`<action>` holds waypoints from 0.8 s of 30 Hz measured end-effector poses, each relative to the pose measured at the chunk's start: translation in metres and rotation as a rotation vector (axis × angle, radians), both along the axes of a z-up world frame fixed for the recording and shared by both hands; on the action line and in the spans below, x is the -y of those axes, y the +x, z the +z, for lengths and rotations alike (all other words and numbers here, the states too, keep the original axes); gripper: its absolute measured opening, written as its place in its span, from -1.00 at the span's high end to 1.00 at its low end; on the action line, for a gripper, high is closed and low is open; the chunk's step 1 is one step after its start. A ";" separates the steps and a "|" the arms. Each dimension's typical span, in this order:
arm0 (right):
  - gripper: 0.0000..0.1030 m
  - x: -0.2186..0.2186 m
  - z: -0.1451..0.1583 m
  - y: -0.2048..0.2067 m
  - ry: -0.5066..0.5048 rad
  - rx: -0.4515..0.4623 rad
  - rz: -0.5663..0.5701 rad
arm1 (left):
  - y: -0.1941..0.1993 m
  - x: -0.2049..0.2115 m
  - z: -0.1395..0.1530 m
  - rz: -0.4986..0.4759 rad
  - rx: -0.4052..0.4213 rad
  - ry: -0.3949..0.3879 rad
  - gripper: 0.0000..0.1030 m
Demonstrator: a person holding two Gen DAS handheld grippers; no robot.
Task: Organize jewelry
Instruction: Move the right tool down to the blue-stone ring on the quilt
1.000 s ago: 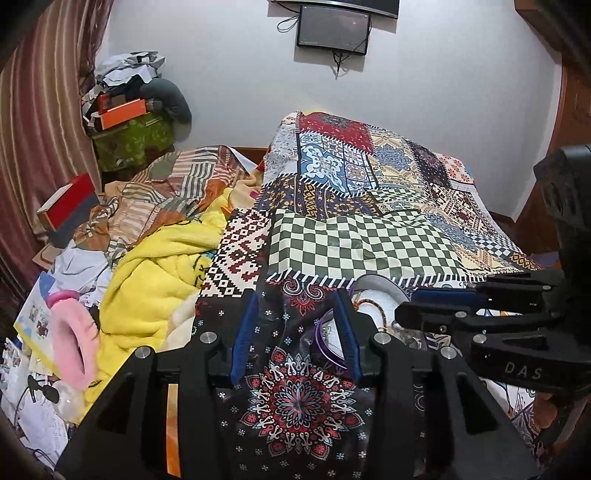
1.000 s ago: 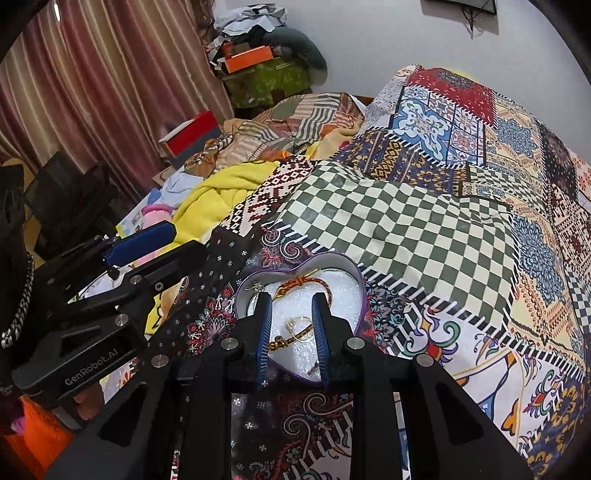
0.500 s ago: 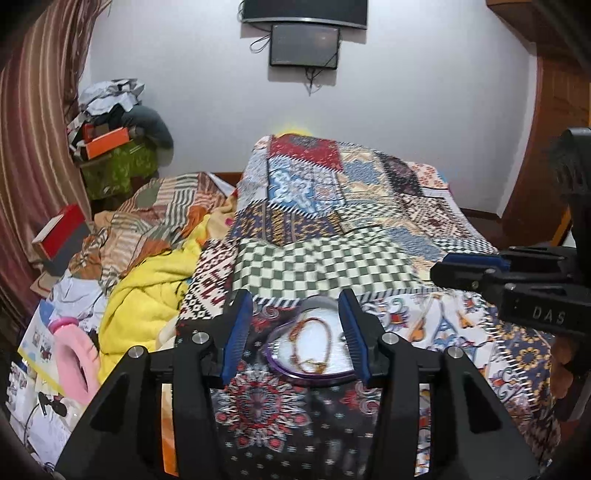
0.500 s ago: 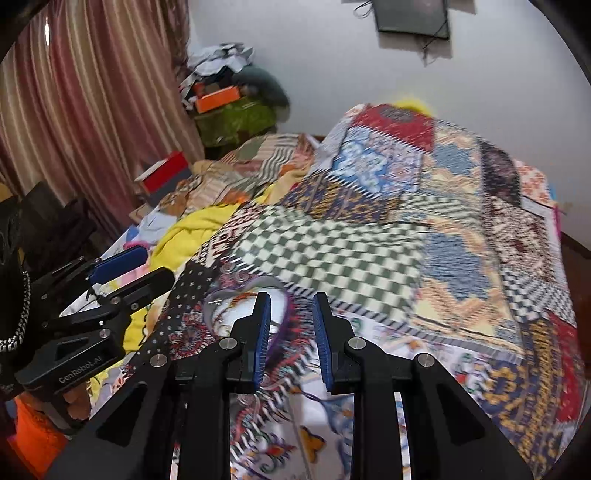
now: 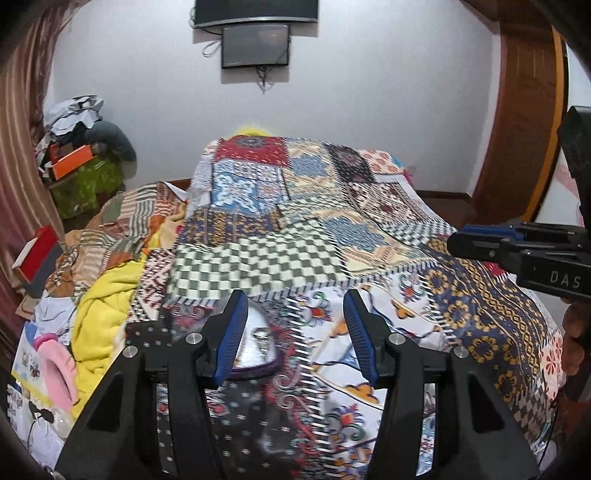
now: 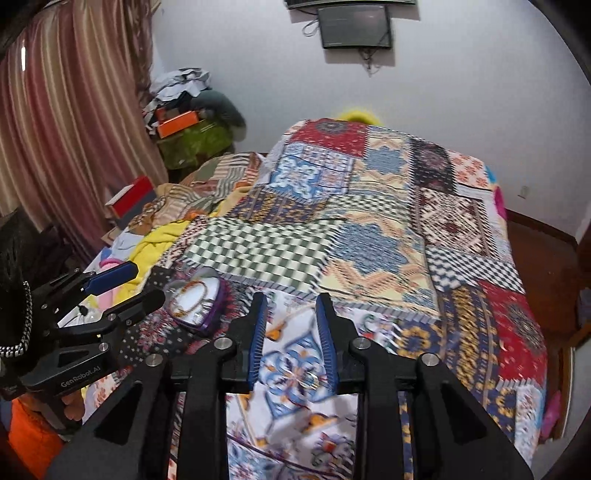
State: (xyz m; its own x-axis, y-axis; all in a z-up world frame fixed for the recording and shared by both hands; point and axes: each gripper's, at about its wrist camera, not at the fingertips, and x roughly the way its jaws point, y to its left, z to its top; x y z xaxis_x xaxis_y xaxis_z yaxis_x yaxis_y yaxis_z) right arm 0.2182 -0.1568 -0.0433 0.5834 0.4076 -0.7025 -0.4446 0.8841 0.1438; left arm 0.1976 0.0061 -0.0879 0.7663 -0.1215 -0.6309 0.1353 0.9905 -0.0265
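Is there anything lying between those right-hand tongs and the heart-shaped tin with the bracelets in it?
Nothing visible. Only bare patterned bedspread lies between the right tongs and the heart-shaped tin, which sits off to their left.

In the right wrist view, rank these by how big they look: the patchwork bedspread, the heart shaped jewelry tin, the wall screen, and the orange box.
1. Patchwork bedspread, by far.
2. Wall screen and heart shaped jewelry tin look about alike; the tin is much nearer the camera, so I won't rank them.
3. Orange box, smallest.
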 end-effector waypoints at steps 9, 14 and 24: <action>0.43 0.034 -0.020 -0.003 -0.015 -0.049 -0.056 | 0.009 0.039 -0.030 -0.064 -0.092 -0.009 -0.02; 0.43 0.035 -0.048 -0.004 -0.037 -0.120 -0.043 | 0.014 0.041 -0.052 -0.070 -0.155 -0.037 -0.02; 0.43 0.017 -0.110 0.001 -0.044 -0.303 0.008 | 0.020 0.031 -0.094 -0.072 -0.263 -0.057 -0.02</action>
State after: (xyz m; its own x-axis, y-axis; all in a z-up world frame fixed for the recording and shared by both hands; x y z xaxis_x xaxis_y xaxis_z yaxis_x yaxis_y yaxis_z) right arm 0.2187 -0.1734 -0.1535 0.3413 0.3770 -0.8610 -0.3941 0.8890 0.2331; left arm 0.2173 -0.0247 -0.1819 0.5653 -0.2102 -0.7977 0.1860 0.9746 -0.1249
